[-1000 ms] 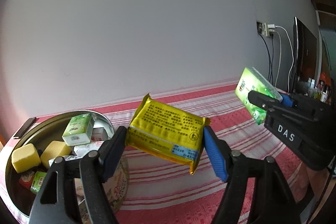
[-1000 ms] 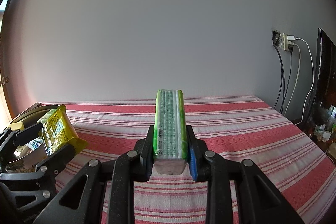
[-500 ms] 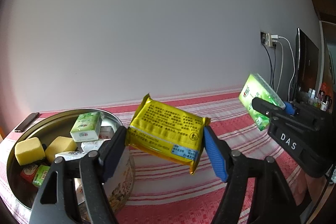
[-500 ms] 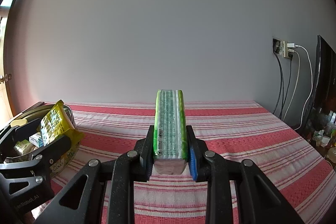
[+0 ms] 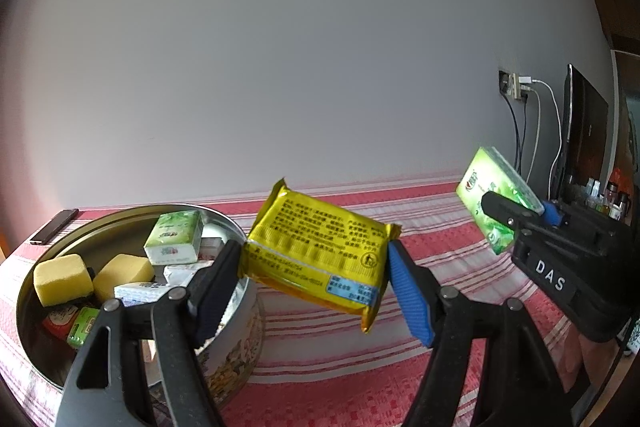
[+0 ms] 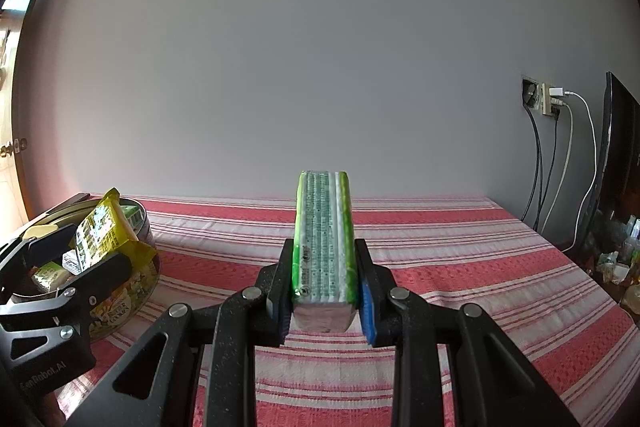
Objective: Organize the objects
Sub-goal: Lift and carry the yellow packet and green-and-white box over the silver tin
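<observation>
My left gripper (image 5: 316,267) is shut on a yellow snack packet (image 5: 320,251), held in the air just right of a round metal tin (image 5: 240,331). From the right wrist view the same packet (image 6: 106,235) hangs over the tin's (image 6: 132,291) right rim. My right gripper (image 6: 324,287) is shut on a green tissue pack (image 6: 324,239), held edge-up above the red striped tablecloth (image 6: 440,267). In the left wrist view that pack (image 5: 488,199) sticks up at the right.
The tin holds two yellow sponges (image 5: 64,277), a green-white tissue pack (image 5: 174,237) and several small packets. A dark phone (image 5: 54,225) lies behind the tin. A wall socket with cables (image 6: 550,103) and a dark screen (image 6: 616,155) stand at the right.
The left wrist view now shows more of the tin and its contents, shifted right and up. In the right wrist view the left gripper with the yellow packet has come closer to the tin.
</observation>
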Demonstrator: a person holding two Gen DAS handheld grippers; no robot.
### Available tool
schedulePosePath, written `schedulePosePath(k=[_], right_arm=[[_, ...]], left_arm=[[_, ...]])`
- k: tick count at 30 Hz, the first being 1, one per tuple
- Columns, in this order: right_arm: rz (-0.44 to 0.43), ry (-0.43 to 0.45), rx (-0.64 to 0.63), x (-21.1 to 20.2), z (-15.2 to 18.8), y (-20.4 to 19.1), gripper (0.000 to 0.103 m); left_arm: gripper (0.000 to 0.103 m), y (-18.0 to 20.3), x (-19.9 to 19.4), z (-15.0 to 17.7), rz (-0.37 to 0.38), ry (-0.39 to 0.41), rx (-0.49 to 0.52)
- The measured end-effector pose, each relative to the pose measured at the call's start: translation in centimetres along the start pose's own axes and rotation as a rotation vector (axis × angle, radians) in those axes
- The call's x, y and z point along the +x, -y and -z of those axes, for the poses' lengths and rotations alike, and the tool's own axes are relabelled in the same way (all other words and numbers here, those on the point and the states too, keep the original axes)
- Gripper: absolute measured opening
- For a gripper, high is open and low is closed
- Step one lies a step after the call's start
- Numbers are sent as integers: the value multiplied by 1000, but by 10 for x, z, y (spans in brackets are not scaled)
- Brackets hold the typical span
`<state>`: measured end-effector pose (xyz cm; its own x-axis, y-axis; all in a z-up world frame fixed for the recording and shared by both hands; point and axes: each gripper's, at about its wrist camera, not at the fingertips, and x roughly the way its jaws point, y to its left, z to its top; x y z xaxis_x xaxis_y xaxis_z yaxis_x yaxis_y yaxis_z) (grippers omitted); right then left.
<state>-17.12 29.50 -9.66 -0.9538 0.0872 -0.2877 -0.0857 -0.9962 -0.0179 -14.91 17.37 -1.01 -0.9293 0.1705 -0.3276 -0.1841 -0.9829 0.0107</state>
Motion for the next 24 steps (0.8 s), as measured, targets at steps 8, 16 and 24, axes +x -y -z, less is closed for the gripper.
schedulePosePath(k=[8, 16, 24], right_arm=[[-20, 8, -13, -6, 1, -6, 29], [-40, 9, -23, -7, 1, -14, 29], [-66, 11, -38, -7, 3, -22, 29]], left_arm=[[73, -5, -5, 2, 4, 10, -14], [73, -10, -12, 4, -3, 21, -28], [73, -15, -18, 5, -15, 33, -38]])
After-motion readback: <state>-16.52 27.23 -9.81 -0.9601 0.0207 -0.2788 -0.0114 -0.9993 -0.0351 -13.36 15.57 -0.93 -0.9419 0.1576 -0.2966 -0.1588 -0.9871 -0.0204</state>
